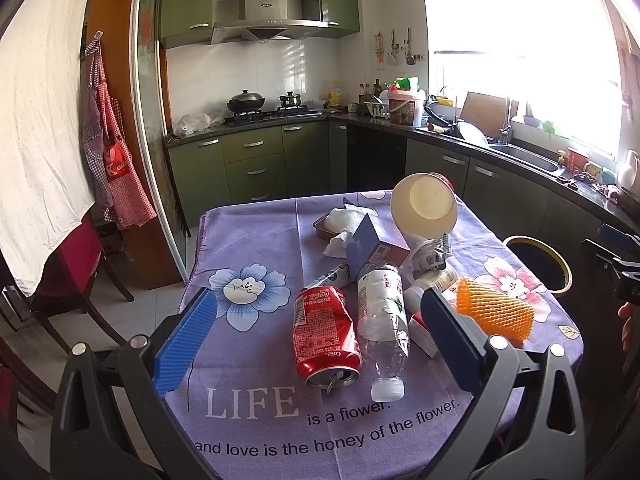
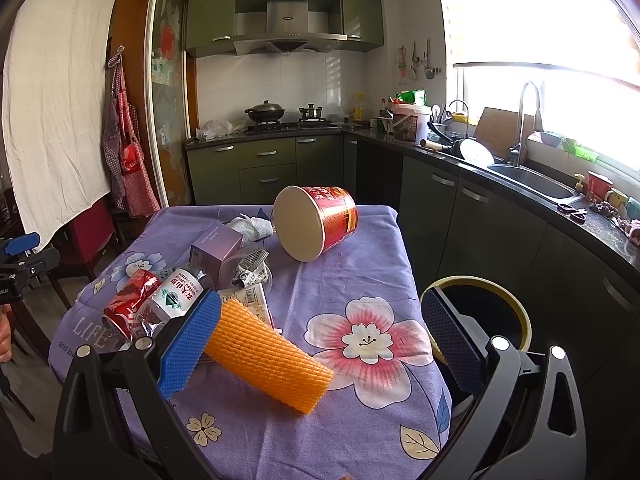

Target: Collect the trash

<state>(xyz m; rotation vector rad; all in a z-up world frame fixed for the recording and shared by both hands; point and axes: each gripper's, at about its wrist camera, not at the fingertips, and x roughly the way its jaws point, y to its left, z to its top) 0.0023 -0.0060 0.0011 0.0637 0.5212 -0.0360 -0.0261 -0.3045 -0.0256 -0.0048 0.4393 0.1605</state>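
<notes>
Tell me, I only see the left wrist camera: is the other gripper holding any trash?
Observer: No. The right gripper is open, with nothing between its fingers.
Operator: What's in front of it?
Observer: The orange foam net lies on the tablecloth, close by the blue finger.
Operator: Is the bin near?
Observer: Yes. The yellow-rimmed bin stands just off the table edge, right behind the other finger.
</notes>
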